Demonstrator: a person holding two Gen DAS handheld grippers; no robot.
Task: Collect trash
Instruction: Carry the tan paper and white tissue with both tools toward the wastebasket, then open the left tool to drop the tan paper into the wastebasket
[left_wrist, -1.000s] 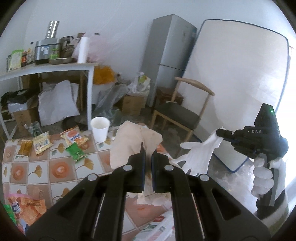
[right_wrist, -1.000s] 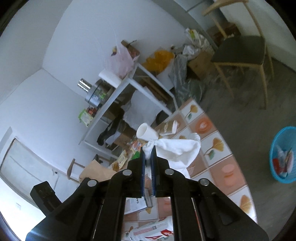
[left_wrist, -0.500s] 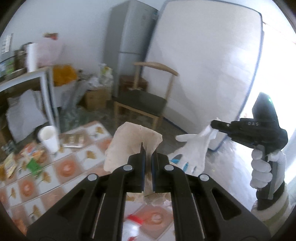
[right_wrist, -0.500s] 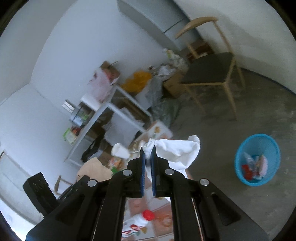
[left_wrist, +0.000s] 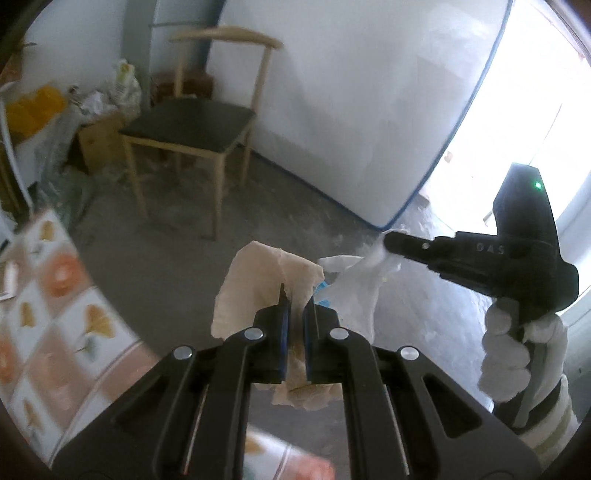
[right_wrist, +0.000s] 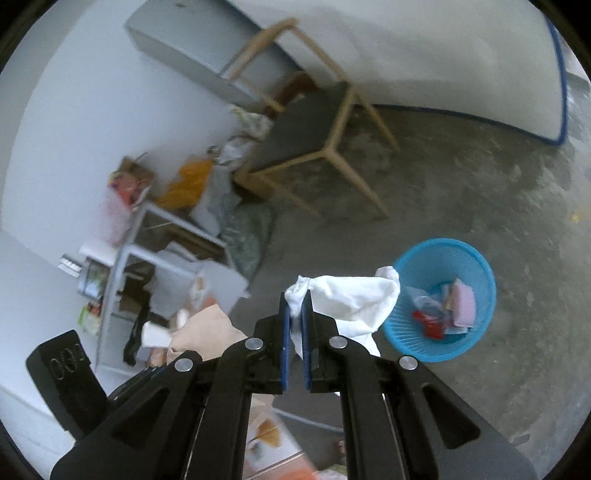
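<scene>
My left gripper (left_wrist: 295, 306) is shut on a crumpled beige paper (left_wrist: 255, 288) and holds it in the air past the table edge. My right gripper (right_wrist: 294, 308) is shut on a white tissue (right_wrist: 351, 295) that hangs to the right. The right gripper also shows in the left wrist view (left_wrist: 388, 245), with the white tissue (left_wrist: 354, 291) dangling from it. A blue mesh trash basket (right_wrist: 476, 332) with several wrappers in it stands on the floor, just right of the tissue. The beige paper shows in the right wrist view (right_wrist: 203, 328) at lower left.
A wooden chair (left_wrist: 192, 125) with a dark seat stands on the concrete floor ahead. A white mattress (left_wrist: 351, 92) leans on the wall. The tiled table (left_wrist: 48, 325) lies at lower left. A cluttered shelf (right_wrist: 140, 258) and bags stand by the wall.
Both grippers have swung right, away from the table and over the floor, each still holding its piece. The blue basket now sits close beside the right gripper's tissue.
</scene>
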